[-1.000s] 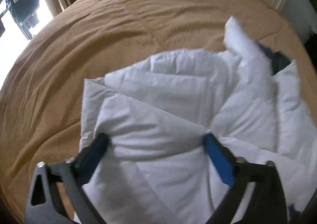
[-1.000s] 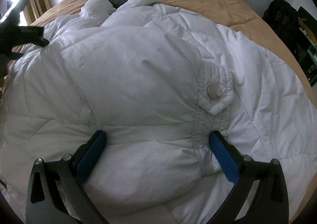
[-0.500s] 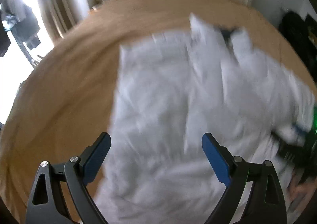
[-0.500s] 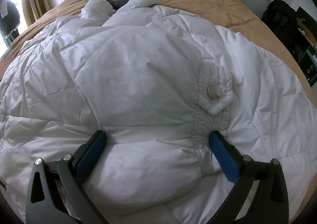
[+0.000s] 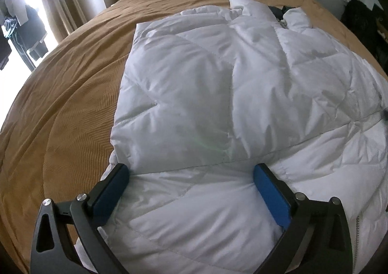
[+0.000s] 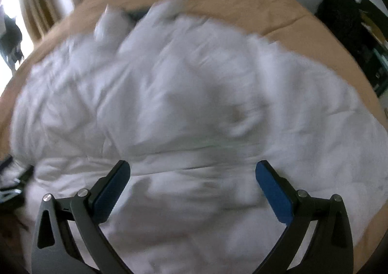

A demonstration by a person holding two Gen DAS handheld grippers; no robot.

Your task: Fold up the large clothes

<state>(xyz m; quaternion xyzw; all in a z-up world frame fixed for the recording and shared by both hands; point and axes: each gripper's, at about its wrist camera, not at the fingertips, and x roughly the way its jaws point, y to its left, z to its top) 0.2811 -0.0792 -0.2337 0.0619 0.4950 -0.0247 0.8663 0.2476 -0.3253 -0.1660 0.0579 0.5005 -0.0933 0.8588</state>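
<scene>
The white padded coat (image 5: 230,84) lies spread on the tan bed (image 5: 72,84), one side already folded inward, while the left gripper (image 5: 191,172), jaws having just opened wide, and the right gripper (image 6: 192,172), jaws also spread, hover above it holding nothing, apparently between folds.

A white quilted puffer coat (image 5: 230,84) lies spread flat, its stitched panels puffed and creased. Its near end bulges up between the fingers of the left gripper (image 5: 191,172), and a folded-over panel with a straight edge runs away ahead of it. The collar, dark inside, lies at the far end. Under the right gripper (image 6: 192,169) the coat is blurred; it seems to fill the same stretch.
</scene>
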